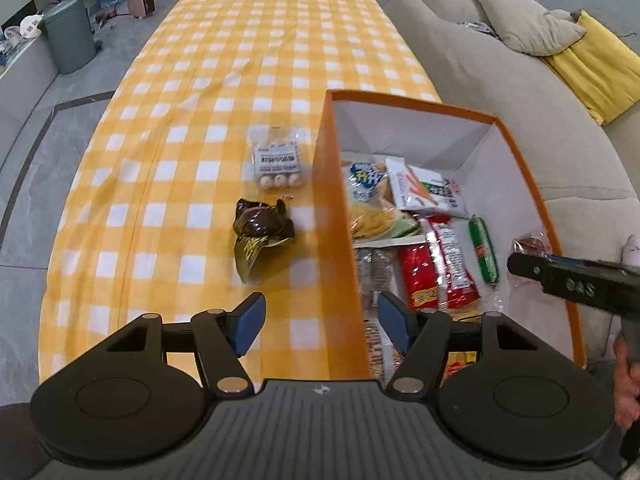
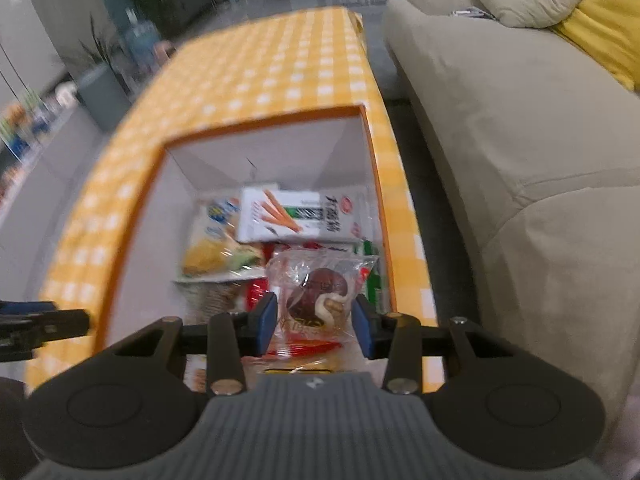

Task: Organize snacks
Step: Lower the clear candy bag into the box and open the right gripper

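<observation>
Right hand-held gripper (image 2: 314,322) is clamped on a clear-wrapped chocolate pastry (image 2: 320,300), holding it over the open orange box (image 2: 136,216) of snacks. Left hand-held gripper (image 1: 320,322) hangs with its jaws apart and empty, straddling the box wall, while a dark wrapper (image 1: 260,232) and an egg pack (image 1: 277,164) lie on the checked surface (image 1: 180,128)

Even, soft indoor daylight was recorded in both views; no hard shadows were cast. A faint shadow was seen under the dark wrapper (image 1: 262,232) on the checked tablecloth (image 1: 224,80). The left wrist view was mostly sharp, with slight smear on the orange box (image 1: 334,216) contents. The right wrist view was heavily motion-blurred, worst at the left edge and across the tablecloth checks; only the clear-wrapped pastry (image 2: 316,300) was rendered fairly crisp. Strong fisheye bending was noted at all edges, with dark vignetted corners. Mild glare was caught on the plastic wrappers and the floor.
</observation>
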Demonstrator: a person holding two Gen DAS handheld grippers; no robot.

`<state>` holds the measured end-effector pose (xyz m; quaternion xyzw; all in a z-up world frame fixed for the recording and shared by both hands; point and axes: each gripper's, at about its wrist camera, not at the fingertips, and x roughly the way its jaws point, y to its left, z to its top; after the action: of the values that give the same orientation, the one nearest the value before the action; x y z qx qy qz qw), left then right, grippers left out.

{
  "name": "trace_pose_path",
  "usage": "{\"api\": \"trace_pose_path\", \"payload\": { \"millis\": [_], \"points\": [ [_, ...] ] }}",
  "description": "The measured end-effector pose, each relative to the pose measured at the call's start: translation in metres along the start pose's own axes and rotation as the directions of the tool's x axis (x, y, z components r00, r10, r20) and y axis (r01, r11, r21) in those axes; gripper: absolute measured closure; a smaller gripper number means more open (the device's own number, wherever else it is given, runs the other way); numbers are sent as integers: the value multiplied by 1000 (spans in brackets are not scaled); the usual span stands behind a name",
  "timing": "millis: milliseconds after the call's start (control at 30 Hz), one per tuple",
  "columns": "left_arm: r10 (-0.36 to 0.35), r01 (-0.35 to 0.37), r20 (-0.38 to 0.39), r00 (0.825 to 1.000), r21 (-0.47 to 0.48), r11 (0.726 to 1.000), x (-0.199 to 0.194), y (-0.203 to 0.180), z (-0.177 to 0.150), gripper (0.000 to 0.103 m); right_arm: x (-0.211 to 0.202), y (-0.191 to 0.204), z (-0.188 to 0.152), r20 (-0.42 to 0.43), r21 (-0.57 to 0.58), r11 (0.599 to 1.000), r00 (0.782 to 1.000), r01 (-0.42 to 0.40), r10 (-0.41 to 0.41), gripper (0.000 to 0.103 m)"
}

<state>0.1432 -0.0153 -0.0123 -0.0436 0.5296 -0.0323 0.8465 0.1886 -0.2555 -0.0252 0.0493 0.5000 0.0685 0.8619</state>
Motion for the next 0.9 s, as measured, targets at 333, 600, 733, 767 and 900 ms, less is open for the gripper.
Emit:
{"api": "trace_pose_path", "payload": {
  "millis": [333, 600, 733, 767, 900],
  "points": [
    [-110, 106, -40, 993, -80, 991, 14, 28, 6, 25, 44, 26, 18, -70, -50, 991, 990, 122, -126, 66],
    [-121, 116, -51, 991, -90, 989, 24, 26, 6, 25, 26, 33, 10, -40, -162, 977, 988, 140, -148, 99],
    [-133, 125, -77, 988, -108, 986, 33, 27, 4, 25, 38, 39, 2, -58, -222, 956, 976, 193, -211, 101],
    [-138, 128, -83, 987, -109, 986, 34, 28, 4, 25, 44, 41, 1, -60, -242, 946, 970, 216, -236, 101],
    [-154, 142, -92, 984, -129, 981, 34, 31, 4, 25, 60, 53, -9, -45, -364, 874, 931, 323, -363, 102]
  ]
}}
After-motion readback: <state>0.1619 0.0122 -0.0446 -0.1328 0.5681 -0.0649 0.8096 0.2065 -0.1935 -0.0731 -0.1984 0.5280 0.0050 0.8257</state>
